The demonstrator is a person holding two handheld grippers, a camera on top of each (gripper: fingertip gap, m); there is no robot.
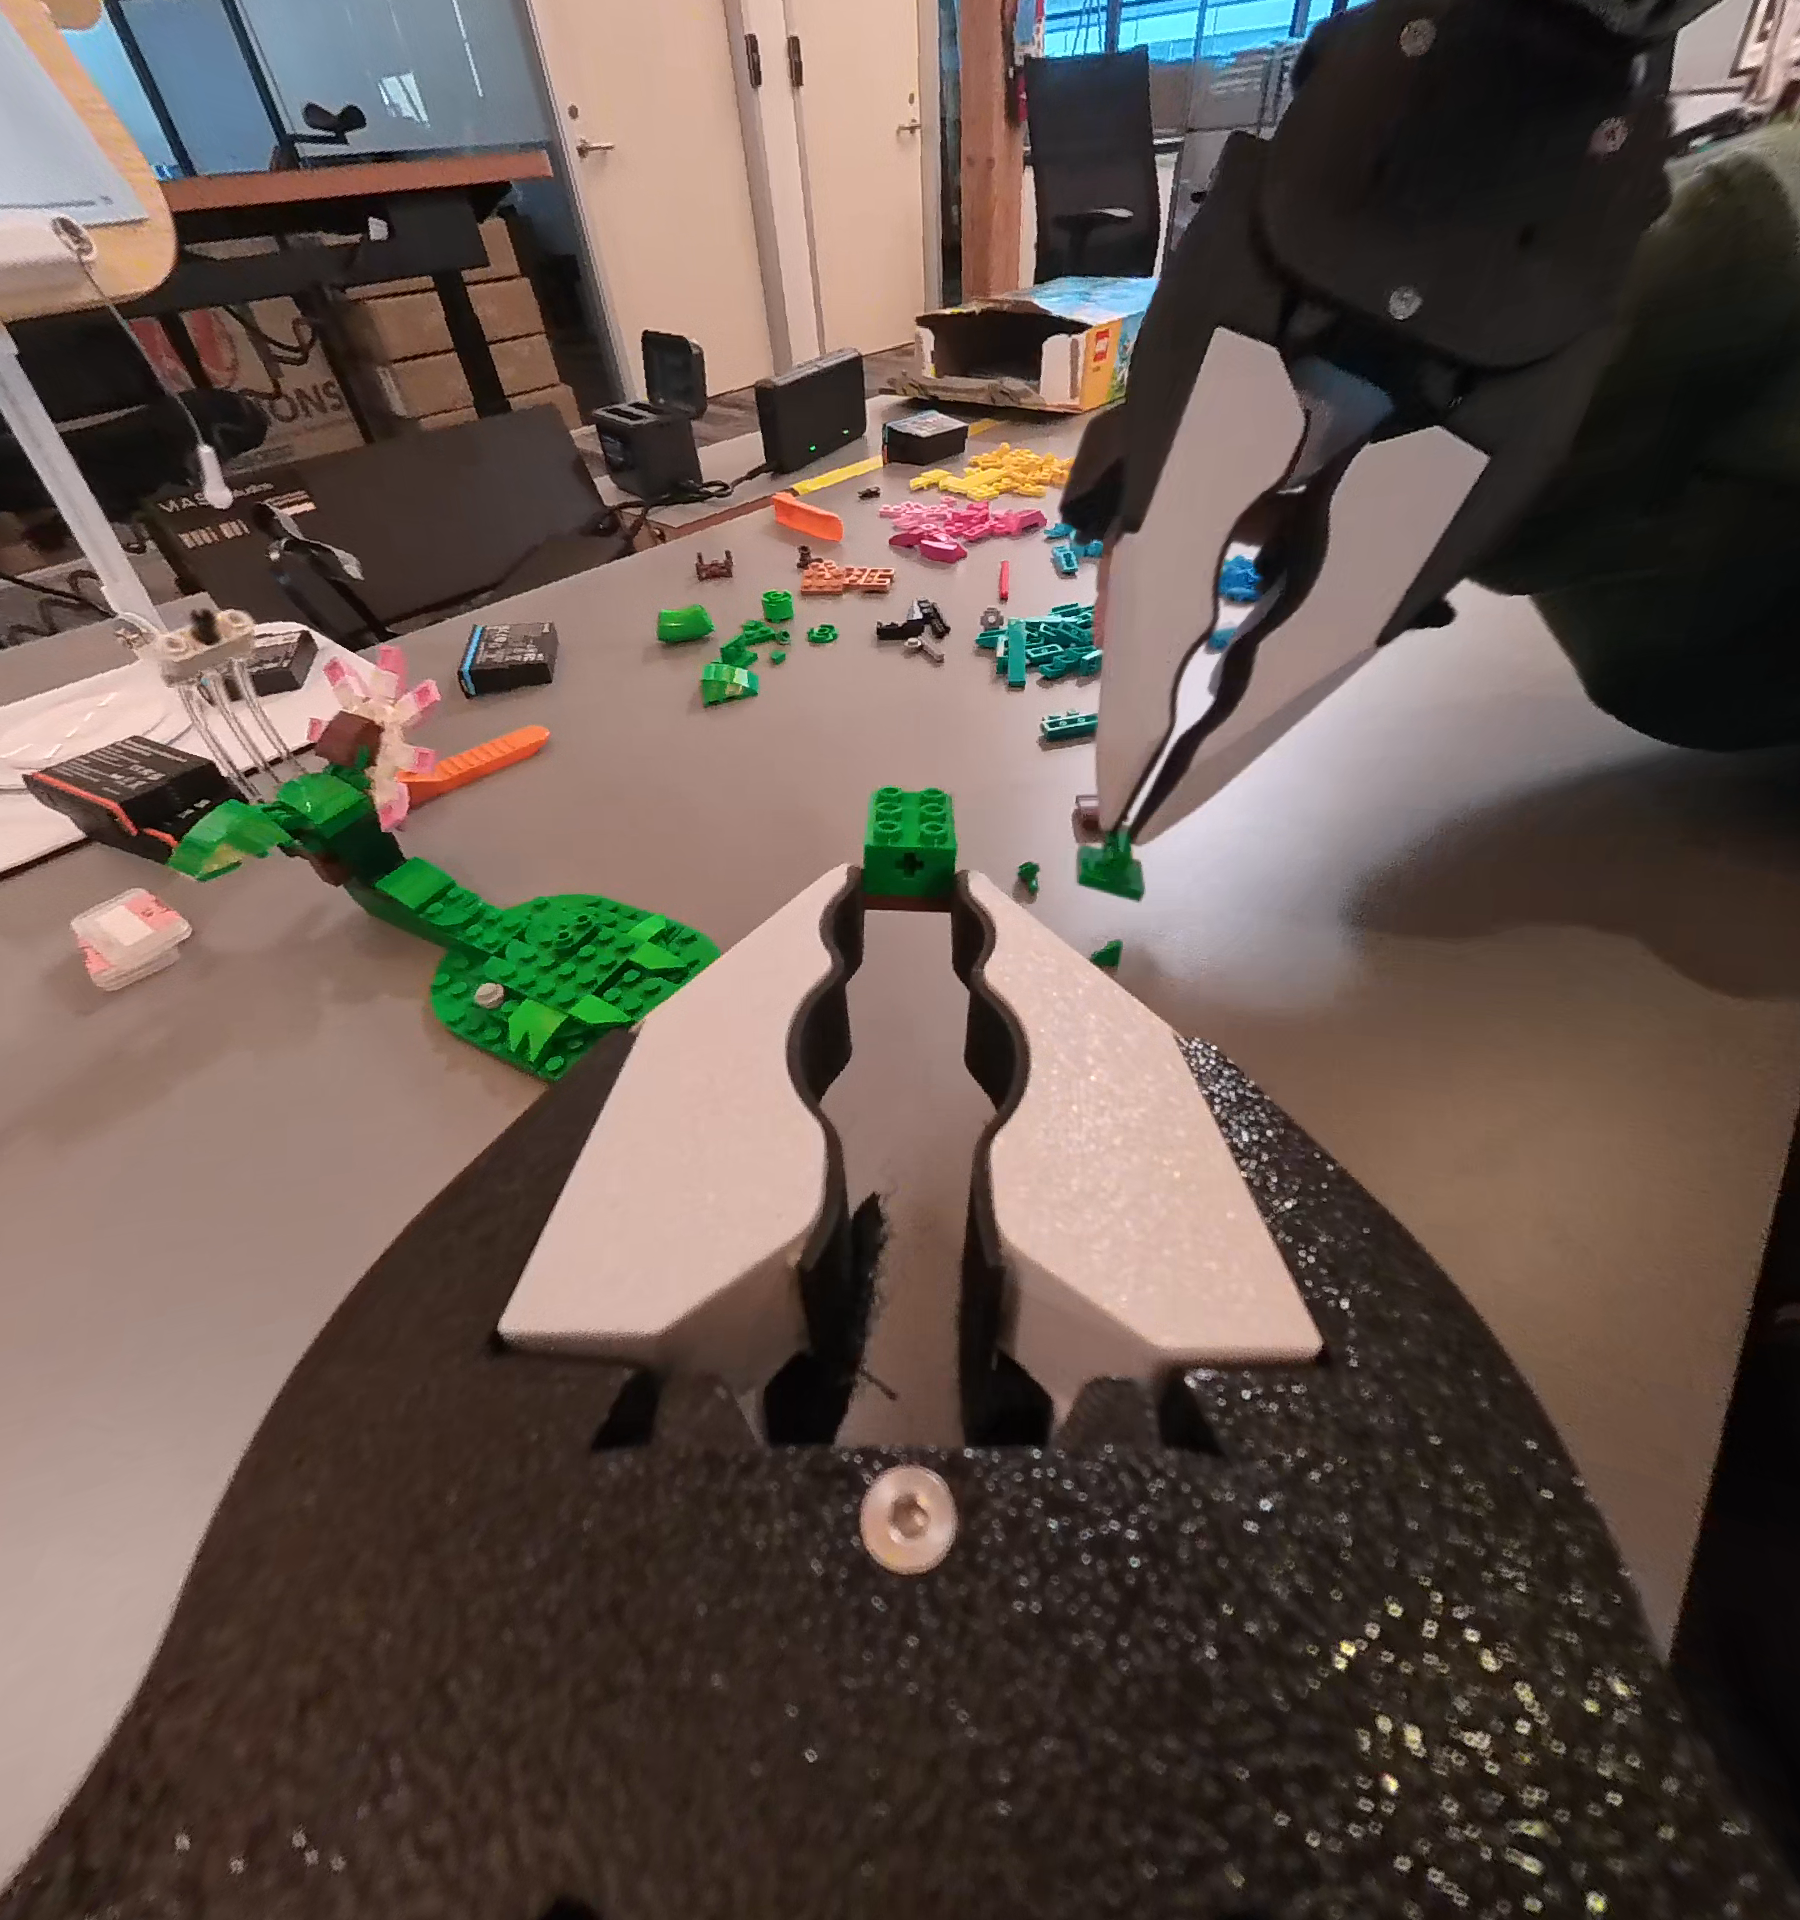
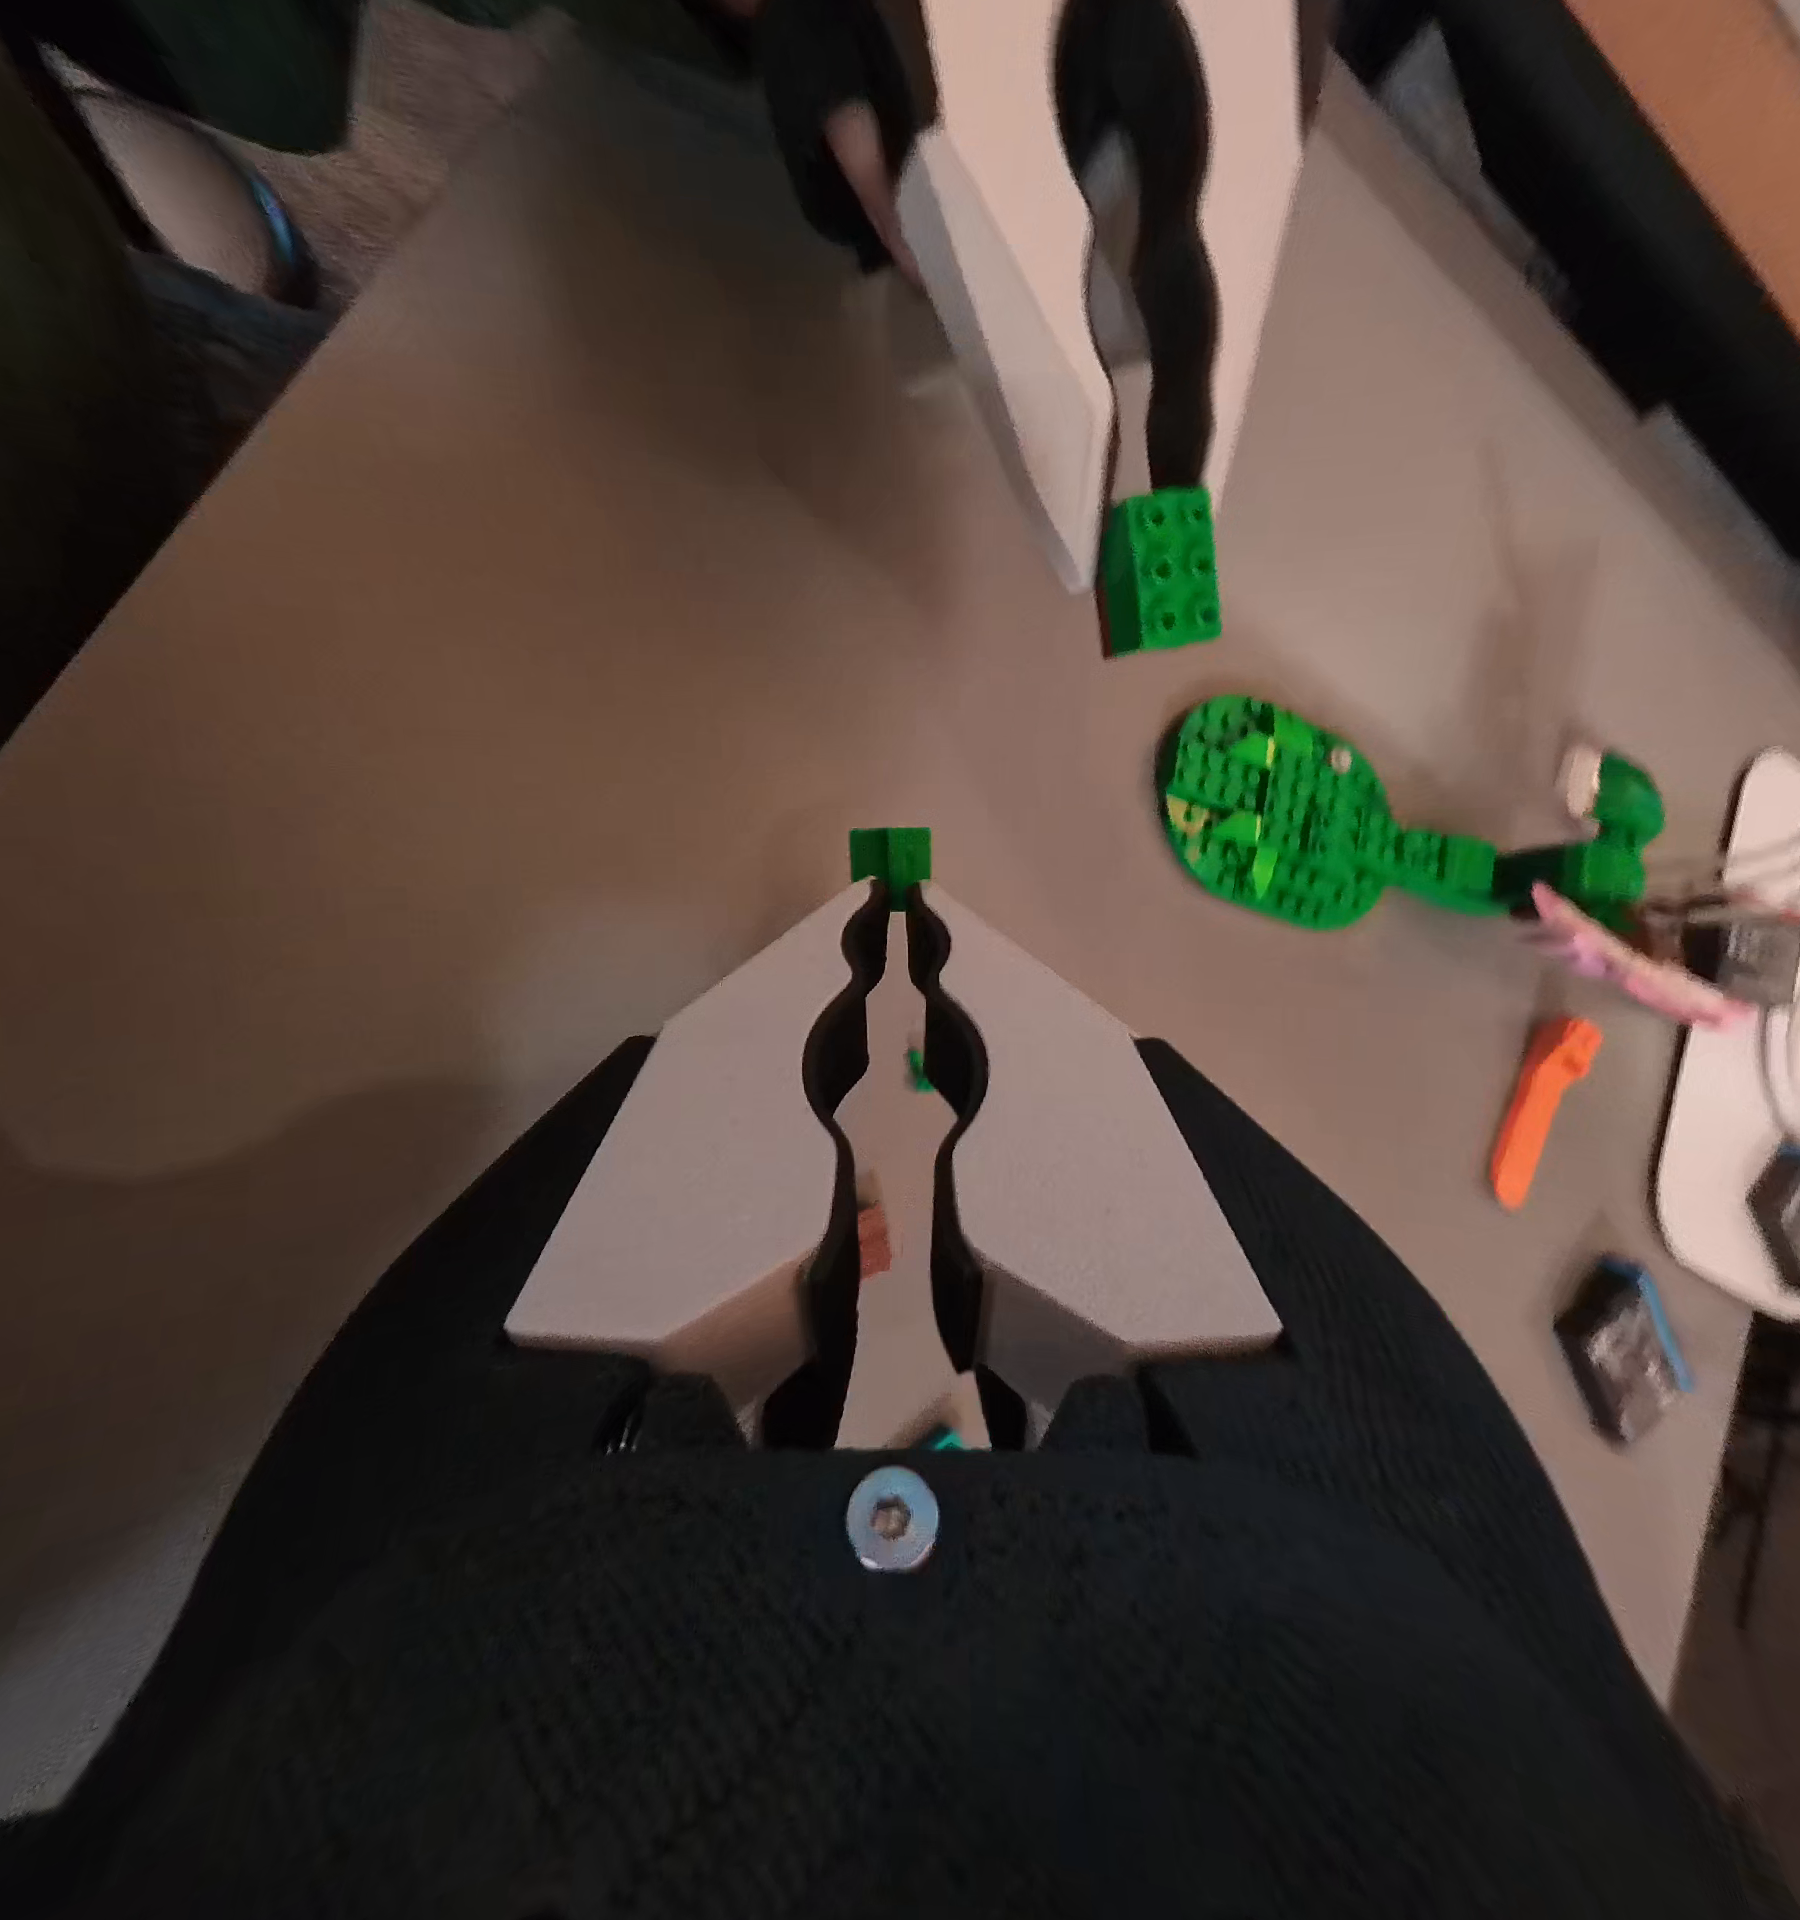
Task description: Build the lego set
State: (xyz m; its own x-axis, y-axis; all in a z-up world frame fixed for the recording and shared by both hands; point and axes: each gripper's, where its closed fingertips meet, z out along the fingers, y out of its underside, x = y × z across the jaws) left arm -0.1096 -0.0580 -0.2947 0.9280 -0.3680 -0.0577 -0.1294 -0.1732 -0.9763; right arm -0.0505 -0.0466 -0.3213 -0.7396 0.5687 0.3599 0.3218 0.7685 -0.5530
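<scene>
My left gripper (image 1: 908, 883) is shut on a green square brick (image 1: 910, 840) with a brown layer under it, held above the grey table (image 1: 252, 1143). It also shows in the right wrist view (image 2: 1166, 571). My right gripper (image 2: 888, 896) is shut on a small green piece (image 2: 888, 854); in the left wrist view this gripper (image 1: 1119, 831) points down with the piece (image 1: 1111, 867) just right of the brick. The partly built green plant model (image 1: 563, 966) with a pink flower (image 1: 382, 727) lies to the left; it also shows in the right wrist view (image 2: 1280, 810).
Sorted piles of loose bricks lie farther back: green (image 1: 740, 644), teal (image 1: 1041, 644), pink (image 1: 953, 520), yellow (image 1: 1000, 468). Two tiny green pieces (image 1: 1106, 951) lie near the grippers. An orange brick separator (image 1: 480, 753) lies beside the flower, small black boxes (image 1: 509, 655) nearby, an open set box (image 1: 1031, 353) behind. The tips of one gripper are about 7 cm away from the tips of the other.
</scene>
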